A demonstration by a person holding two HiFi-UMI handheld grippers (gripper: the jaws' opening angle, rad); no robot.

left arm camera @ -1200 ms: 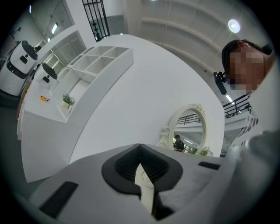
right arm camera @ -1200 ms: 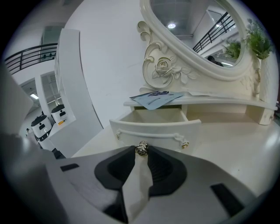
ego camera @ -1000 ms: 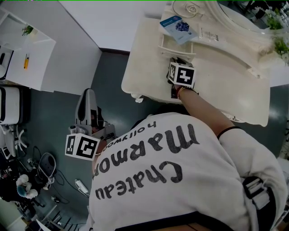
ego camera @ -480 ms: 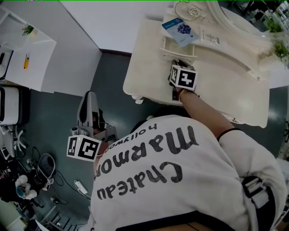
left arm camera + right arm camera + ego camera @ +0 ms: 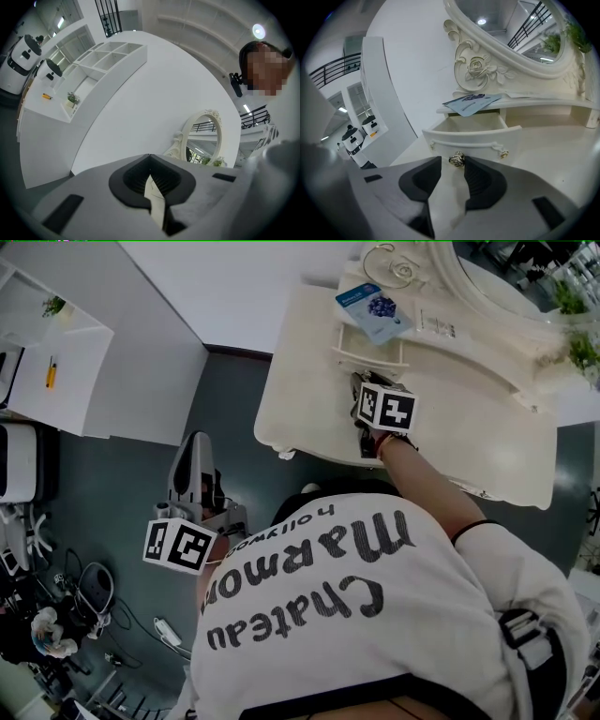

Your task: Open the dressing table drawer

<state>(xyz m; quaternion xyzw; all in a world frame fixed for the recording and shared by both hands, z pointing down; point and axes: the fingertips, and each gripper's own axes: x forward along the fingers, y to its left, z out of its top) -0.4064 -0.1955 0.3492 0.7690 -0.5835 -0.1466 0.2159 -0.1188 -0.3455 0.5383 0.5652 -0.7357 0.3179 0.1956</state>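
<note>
My right gripper (image 5: 453,161) reaches down over the cream dressing table surface (image 5: 450,418) toward the small drawer (image 5: 473,140) at the foot of the ornate mirror (image 5: 511,28). The drawer stands pulled out from its slot, its curved front facing me and the inside showing behind it. My right fingers (image 5: 483,180) have just been opening and now stand apart, with the drawer's little metal knob (image 5: 457,160) sitting between their tips; the pads do not press on it, though the knob lies close against the right-hand one. A blue-and-white packet (image 5: 471,103) lies on the ledge just above the drawer, overhanging its edge. My left gripper (image 5: 150,157) hangs off to the side over the dark floor (image 5: 225,399), well apart from the dressing table, pointing level toward a white wall; its fingers are closed together at the tips with nothing held between them
</note>
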